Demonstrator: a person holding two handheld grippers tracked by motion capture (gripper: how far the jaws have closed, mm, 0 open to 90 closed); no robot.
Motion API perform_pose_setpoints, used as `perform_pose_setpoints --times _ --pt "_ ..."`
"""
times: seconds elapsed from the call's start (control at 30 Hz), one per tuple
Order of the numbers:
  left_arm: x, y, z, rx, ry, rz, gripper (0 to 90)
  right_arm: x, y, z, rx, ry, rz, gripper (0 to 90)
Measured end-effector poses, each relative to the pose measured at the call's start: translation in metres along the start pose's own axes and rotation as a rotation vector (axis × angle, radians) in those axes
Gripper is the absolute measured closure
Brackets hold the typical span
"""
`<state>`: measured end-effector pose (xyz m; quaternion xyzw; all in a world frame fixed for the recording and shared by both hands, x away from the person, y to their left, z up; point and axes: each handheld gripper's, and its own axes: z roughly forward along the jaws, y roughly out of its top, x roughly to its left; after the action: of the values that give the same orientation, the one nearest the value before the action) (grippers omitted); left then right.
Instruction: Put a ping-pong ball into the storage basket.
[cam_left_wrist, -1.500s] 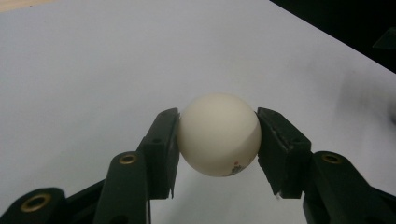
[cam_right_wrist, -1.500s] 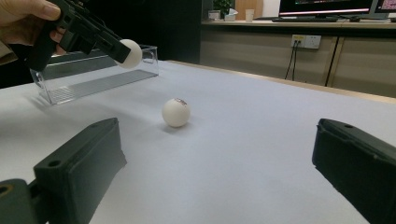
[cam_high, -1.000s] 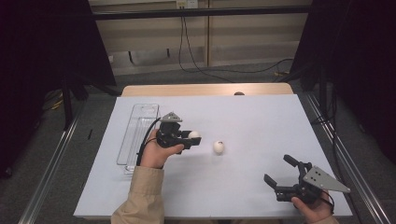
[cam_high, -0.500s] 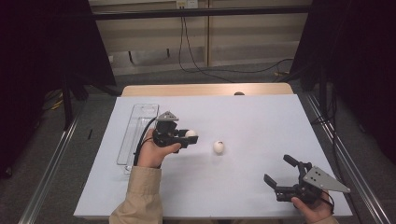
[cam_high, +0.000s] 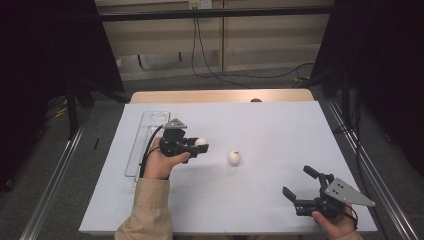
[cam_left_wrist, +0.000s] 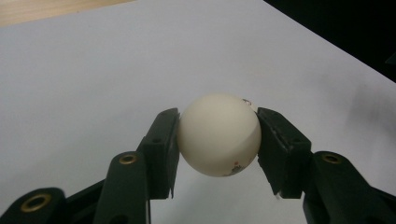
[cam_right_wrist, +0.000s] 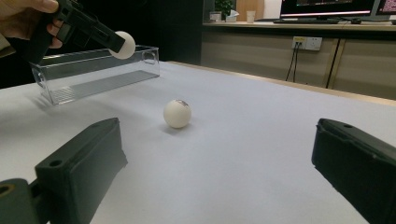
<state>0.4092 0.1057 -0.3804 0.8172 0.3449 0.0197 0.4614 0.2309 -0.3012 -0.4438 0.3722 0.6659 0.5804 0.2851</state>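
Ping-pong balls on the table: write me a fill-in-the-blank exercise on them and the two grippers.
1. The left gripper is shut on a white ____.
2. The second ball lies on the white table, ____ by either gripper.
3. The right gripper has its jaws ____ and holds nothing.
4. The clear tray lies on the person's ____ side of the table.

Missing words: ball; untouched; open; left

A white ball (cam_left_wrist: 218, 134) sits between two black fingers (cam_left_wrist: 161, 149), one at 9 o'clock and one at 3 o'clock. Both touch it. The white counter (cam_left_wrist: 93, 70) lies behind. Tiny marks show near the ball's bottom.
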Motion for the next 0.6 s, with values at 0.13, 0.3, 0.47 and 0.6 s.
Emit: perform_pose_setpoints --times 0.13,0.3,0.47,0.6 --pt "0.0011 0.0000 -0.0014 -0.001 0.001 -0.001 51.0 -0.0001 0.0002 -0.0002 -0.003 0.002 -0.001 1.6" --pt "0.0031 -0.0005 -0.0035 -0.002 0.007 -0.005 51.0 0.0000 0.0001 -0.0001 -0.004 0.001 -0.001 1.6" --pt "0.0050 -0.0010 -0.0058 -0.018 0.012 -0.006 51.0 0.0000 0.0001 0.0000 -0.002 0.003 -0.001 1.6" --pt "0.0072 -0.0013 -0.0086 -0.023 0.018 -0.011 50.9 0.0000 0.0000 0.0001 -0.002 0.003 0.000 1.6"
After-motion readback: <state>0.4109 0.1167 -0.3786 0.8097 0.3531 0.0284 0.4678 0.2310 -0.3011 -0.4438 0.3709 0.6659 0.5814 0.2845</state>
